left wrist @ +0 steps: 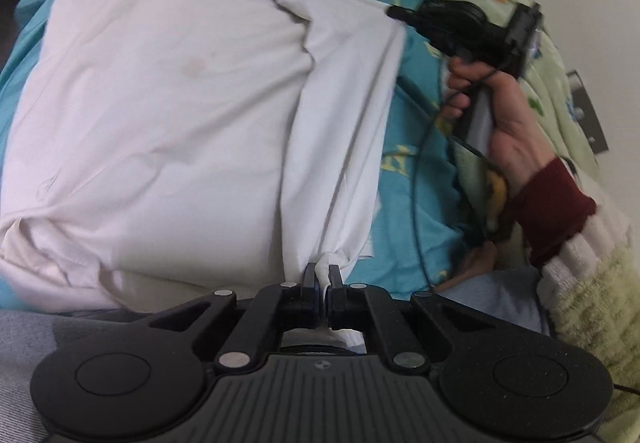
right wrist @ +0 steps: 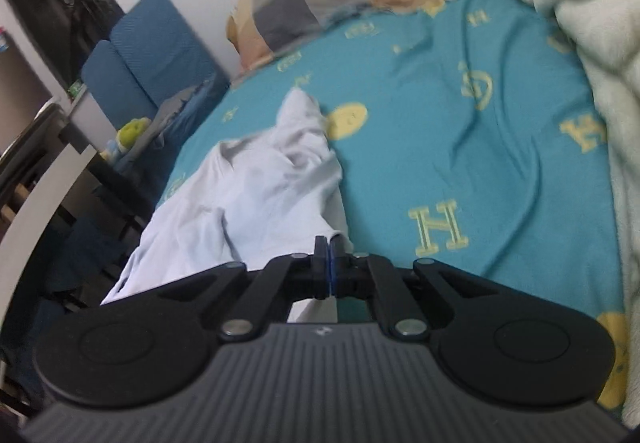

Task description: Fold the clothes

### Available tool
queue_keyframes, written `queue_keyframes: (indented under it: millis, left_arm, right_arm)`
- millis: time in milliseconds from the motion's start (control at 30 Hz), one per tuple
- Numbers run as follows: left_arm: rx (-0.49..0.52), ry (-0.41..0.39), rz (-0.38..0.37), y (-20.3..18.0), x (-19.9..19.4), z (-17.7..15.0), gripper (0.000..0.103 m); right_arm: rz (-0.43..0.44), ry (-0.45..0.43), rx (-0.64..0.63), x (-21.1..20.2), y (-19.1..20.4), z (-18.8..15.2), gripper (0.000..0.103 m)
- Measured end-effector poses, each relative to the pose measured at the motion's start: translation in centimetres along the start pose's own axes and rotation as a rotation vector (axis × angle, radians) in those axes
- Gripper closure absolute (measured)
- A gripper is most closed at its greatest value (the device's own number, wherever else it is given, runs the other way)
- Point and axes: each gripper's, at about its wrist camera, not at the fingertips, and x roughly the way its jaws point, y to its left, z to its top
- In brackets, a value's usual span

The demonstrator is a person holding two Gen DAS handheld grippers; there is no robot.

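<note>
1. A white T-shirt (left wrist: 160,103) lies spread on the bed's turquoise sheet (right wrist: 460,163).
2. The left hand-held gripper (left wrist: 322,275) pinches a bunched bit of its near edge.
3. The right hand-held gripper (right wrist: 331,247), jaws pressed together, seems to nip the shirt's edge, though blur obscures it.
4. A pale green blanket (right wrist: 580,3) lies alongside.

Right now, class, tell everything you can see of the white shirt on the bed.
The shirt is white, soft thin cloth, creased, with a faint stain near the middle. It lies spread on the teal sheet, one long side folded over. The left gripper is shut on a bunched near corner; the right gripper is shut on its farther edge.
</note>
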Motion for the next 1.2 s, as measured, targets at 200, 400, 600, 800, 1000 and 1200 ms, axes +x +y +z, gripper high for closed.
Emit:
queue_keyframes:
  millis: [200, 400, 600, 800, 1000, 1200]
  left_arm:
    - [0.023, -0.011, 0.004, 0.3, 0.4, -0.2, 0.099]
    - [0.006, -0.035, -0.032, 1.2, 0.1, -0.4, 0.099]
    - [-0.003, -0.047, -0.052, 1.5, 0.9, -0.4, 0.099]
    - [0.002, -0.08, -0.044, 1.8, 1.0, -0.5, 0.099]
    - [-0.026, -0.117, -0.154, 1.9, -0.5, -0.5, 0.099]
    - [0.022, -0.035, -0.176, -1.3, -0.5, -1.6, 0.098]
  right_arm:
    - [-0.011, 0.097, -0.008, -4.3, 2.2, -1.3, 0.096]
    - [0.094, 0.284, -0.007, -10.8, 4.2, -7.5, 0.034]
    - [0.068, 0.512, -0.058, -9.8, 5.7, -13.7, 0.03]
    - [0.045, 0.605, -0.114, -8.0, 7.3, -15.4, 0.083]
    - [0.056, 0.601, -0.253, -11.1, 9.6, -14.6, 0.099]
    - [0.022, 0.635, -0.392, -16.0, 10.5, -12.7, 0.099]
